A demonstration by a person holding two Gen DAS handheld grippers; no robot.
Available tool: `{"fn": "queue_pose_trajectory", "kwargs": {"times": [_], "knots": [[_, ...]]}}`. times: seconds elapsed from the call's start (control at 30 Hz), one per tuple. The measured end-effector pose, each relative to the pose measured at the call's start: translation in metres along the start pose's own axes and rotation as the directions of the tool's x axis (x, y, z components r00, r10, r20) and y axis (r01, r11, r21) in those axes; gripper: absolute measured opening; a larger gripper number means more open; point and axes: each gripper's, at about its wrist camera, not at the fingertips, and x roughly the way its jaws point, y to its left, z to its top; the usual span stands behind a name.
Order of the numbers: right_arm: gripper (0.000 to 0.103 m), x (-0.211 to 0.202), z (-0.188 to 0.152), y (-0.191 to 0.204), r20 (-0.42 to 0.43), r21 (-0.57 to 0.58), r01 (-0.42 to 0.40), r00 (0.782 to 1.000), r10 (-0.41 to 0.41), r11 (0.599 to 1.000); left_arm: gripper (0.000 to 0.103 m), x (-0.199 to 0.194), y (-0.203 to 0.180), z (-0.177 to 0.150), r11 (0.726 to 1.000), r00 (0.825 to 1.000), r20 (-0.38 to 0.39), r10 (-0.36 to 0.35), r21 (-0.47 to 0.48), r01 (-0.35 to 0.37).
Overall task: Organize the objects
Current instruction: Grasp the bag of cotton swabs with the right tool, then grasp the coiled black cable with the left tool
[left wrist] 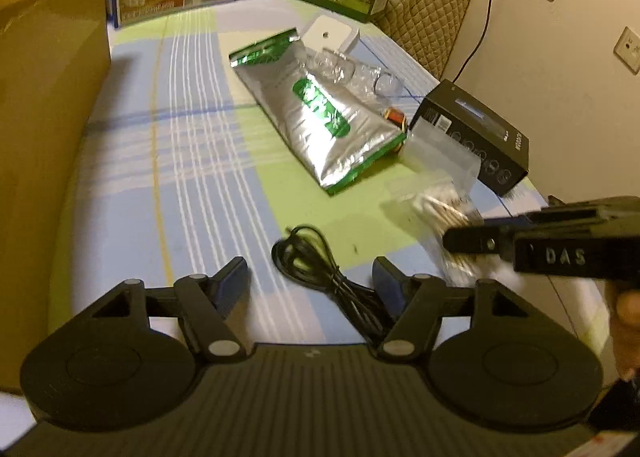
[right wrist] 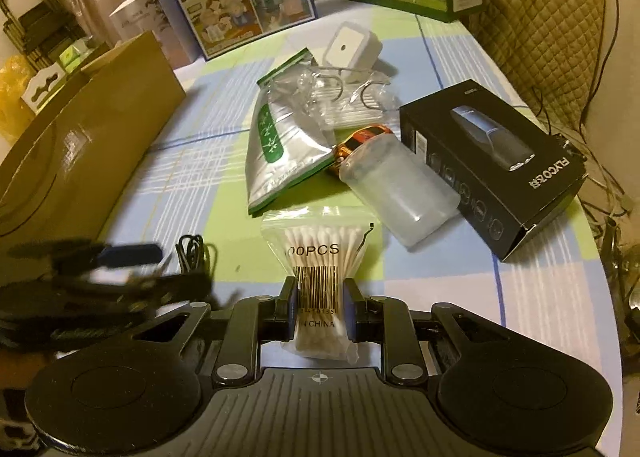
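1. Nearest me, the right gripper [right wrist: 319,307] has its fingers clamped on the bag of cotton swabs [right wrist: 318,257], low over the tabletop [right wrist: 192,161]; it looks like the one item in hand.
2. The left gripper [left wrist: 308,281] hangs with fingers spread, empty, above the black cable [left wrist: 320,269].
3. Beyond, the foil pouch [left wrist: 310,115], frosted jar [right wrist: 400,193] and black box [right wrist: 492,165] lie unsorted.
4. Left, the cardboard box [left wrist: 48,97] looks like the destination; most remains.

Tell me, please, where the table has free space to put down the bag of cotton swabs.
Free cloth lies between the cardboard box and the silver-green pouch. The far right is crowded: frosted jar, black box, clear packaging. The black cable lies near the left claw.
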Motion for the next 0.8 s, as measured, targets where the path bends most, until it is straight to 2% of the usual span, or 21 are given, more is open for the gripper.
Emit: {"fn": "queue_pose_trajectory", "kwargs": {"times": [0.07,0.13,0.2,0.3,0.57,0.63,0.7,0.8], "knots": [[0.02,0.001,0.001,0.002,0.0,-0.005,-0.002,1.0,0.002,1.0,0.058,0.004,-0.001,0.001,1.0,1.0,-0.004,-0.009,0.01,0.009],[0.02,0.0,0.002,0.004,0.006,-0.008,-0.007,1.0,0.007,1.0,0.051,0.009,-0.006,0.005,0.999,1.0,0.001,-0.01,0.039,0.01],[0.02,0.001,0.001,0.004,0.006,-0.01,-0.003,1.0,0.003,1.0,0.036,0.012,-0.011,0.007,0.998,1.0,0.001,-0.006,0.065,0.006],[0.02,0.001,0.001,0.003,0.004,-0.009,0.002,1.0,-0.002,1.0,0.028,0.01,-0.018,0.002,0.991,1.0,0.0,0.028,0.131,-0.027],[0.02,0.008,0.0,0.012,-0.008,-0.047,-0.005,1.0,0.005,0.999,0.028,0.005,-0.027,-0.012,0.972,0.997,0.003,0.075,0.225,-0.074],[0.024,0.011,0.0,0.013,-0.007,-0.059,0.006,1.0,-0.007,0.998,0.028,0.005,-0.027,-0.012,0.972,0.997,0.001,0.074,0.224,-0.073],[0.033,0.012,0.0,0.016,-0.001,-0.083,0.031,1.0,-0.031,0.996,0.028,0.005,-0.027,-0.012,0.971,0.997,-0.003,0.074,0.227,-0.072],[0.035,0.016,0.0,0.017,-0.002,-0.1,0.048,0.999,-0.048,0.994,0.026,0.004,-0.027,-0.012,0.971,0.997,-0.005,0.072,0.229,-0.068]]}}
